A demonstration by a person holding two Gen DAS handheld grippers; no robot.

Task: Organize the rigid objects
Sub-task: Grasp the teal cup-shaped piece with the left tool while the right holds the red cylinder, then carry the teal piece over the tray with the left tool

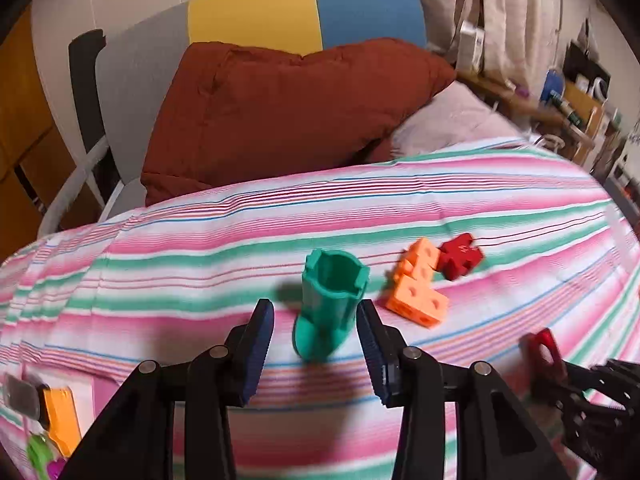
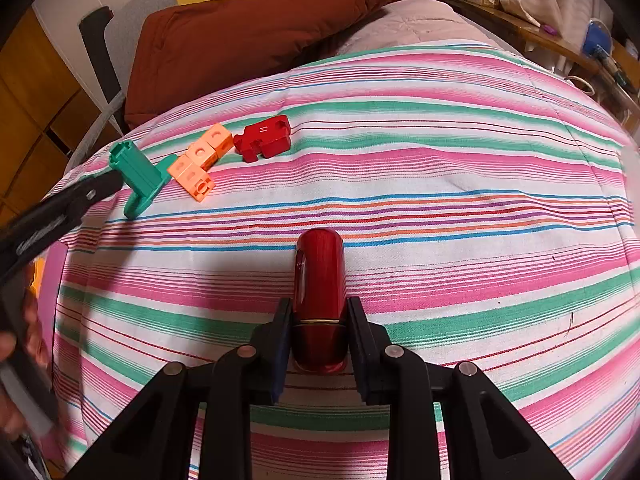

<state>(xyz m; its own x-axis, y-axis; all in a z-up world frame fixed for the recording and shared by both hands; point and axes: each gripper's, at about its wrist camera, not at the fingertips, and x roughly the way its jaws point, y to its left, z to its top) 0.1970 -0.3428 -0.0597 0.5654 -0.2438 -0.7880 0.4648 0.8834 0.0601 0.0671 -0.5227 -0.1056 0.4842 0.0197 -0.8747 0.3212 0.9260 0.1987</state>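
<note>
A striped cloth [image 2: 440, 184] in pink, green and white fills most of both views, with a rust-brown cushion [image 1: 280, 120] behind it in the upper part of each frame.

In the right wrist view, the right gripper [image 2: 319, 332] rises from the bottom centre, and its jaws are clamped on a glossy red cylinder [image 2: 320, 276]. The cylinder's long axis runs straight up the frame, away from the camera, with its rounded end pointing toward the top; a thin gold band crosses it between the pads.

In the left wrist view, the left gripper [image 1: 316, 332] stands at lower centre with its jaws spread. A green tube [image 1: 330, 300] sits between them, with a gap on the left side; contact on the right is unclear. The tube stands nearly upright on a flat foot, open mouth tilted toward the upper part of the frame.

Right of the tube lie the orange linked cubes [image 1: 418, 284], in an L shape. At the upper left of the right wrist view, a red puzzle piece [image 2: 264, 138] lies flat just beside the cubes, with "11" printed in white.
</note>
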